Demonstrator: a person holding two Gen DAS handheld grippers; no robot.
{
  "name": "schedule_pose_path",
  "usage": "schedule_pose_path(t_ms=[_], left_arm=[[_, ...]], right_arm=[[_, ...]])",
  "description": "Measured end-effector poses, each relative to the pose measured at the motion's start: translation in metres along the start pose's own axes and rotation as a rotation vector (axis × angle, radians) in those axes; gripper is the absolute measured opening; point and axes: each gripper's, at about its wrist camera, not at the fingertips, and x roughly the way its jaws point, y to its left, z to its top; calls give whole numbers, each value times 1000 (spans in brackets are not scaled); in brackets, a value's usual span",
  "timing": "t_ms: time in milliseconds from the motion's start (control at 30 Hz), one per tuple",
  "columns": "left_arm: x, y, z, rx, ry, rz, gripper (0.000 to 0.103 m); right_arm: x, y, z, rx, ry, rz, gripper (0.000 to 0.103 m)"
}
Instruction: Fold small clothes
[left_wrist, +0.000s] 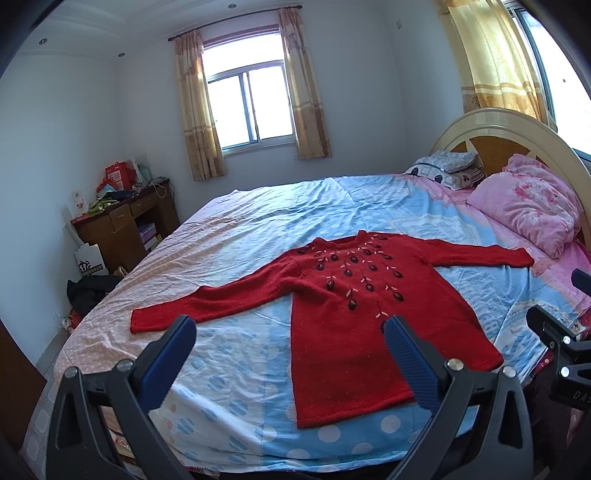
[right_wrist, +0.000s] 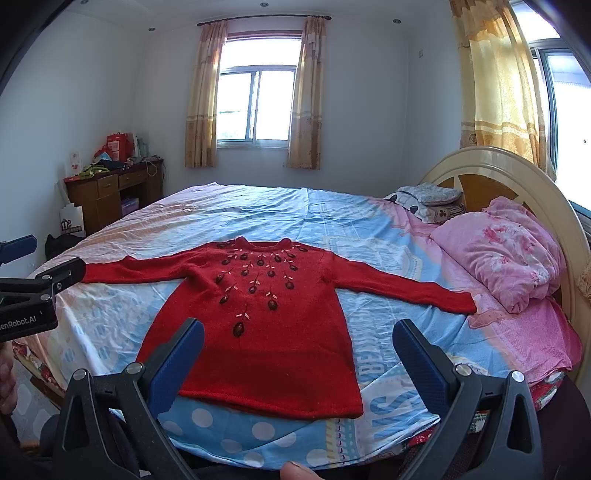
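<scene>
The bed (left_wrist: 258, 206) fills most of both views, covered by a blue, pink and white sheet (right_wrist: 332, 214), with a cream and wood headboard (right_wrist: 517, 173) at its right end. On the sheet near the front edge lies the sweater (right_wrist: 266, 314), red, front side up, spread flat and unfolded. Its body runs toward the cameras, the hem nearest, the neck farthest. Both sleeves are stretched out sideways, one toward the headboard, one toward the foot of the bed. Dark embroidered flowers hang down from the neckline.

A pink quilt (right_wrist: 506, 251) is bundled by the headboard, just beyond the right sleeve's cuff, with pillows (right_wrist: 428, 199) behind it. A wooden desk (right_wrist: 110, 192) stands against the far wall, piled with odds and ends.

Both grippers hover side by side above the front edge of the bed, tilted somewhat downward and aimed across the sweater. The left gripper (left_wrist: 290, 336) sits toward the foot side; its jaws stand fully apart with nothing between them, the left sleeve and the body's edge showing in the gap. The right gripper (right_wrist: 297, 339) is centred over the lower body of the sweater, jaws equally wide, gripping nothing and touching no cloth. A fingertip (right_wrist: 295, 470) shows at the bottom edge of the right view.
</scene>
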Motion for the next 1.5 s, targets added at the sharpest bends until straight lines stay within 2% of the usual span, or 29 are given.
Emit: schedule_pose_path(t_ms=[1500], left_arm=[[13, 3, -9, 11, 34, 15, 103]], right_arm=[[13, 1, -6, 0, 43, 9, 102]])
